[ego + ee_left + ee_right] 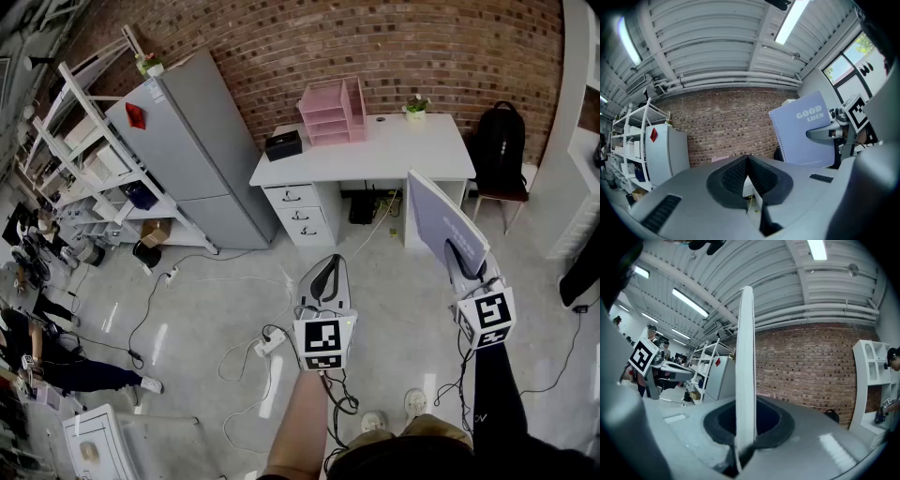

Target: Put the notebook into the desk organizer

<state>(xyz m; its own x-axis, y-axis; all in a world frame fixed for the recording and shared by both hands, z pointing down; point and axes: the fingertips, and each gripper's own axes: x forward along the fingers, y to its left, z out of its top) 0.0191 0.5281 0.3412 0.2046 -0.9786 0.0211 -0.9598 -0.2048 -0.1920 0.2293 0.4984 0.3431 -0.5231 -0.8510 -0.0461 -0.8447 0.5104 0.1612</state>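
Brick walling closes the back of the room, and against it a white worktop point(375, 155) with closed drawers beneath is set. At the middle of its rear edge a pink plastic desk organizer point(333, 111) is stood, made of stacked open trays with an upright section beside them. No contents can be made out in any of its compartments, though it is seen small in the head view. A closed black box point(283, 144) is placed near the rear left corner, its contents hidden. A small potted plant point(415, 108) is set toward the rear right corner.

The task is judged to be at the carrying stage, with nothing yet placed. The pale lilac spiral-bound notebook point(445, 225) is clamped by its lower edge in the right tongs point(462, 262), whose jaws are drawn narrow on the thin block of pages. It is held upright in the air above the floor, before the worktop's front right corner and well apart from the organizer. The left tongs point(747, 159) are held level alongside, jaws brought together with nothing between them.

The approach to the worktop, the insertion into a compartment and the release are all left to be done.
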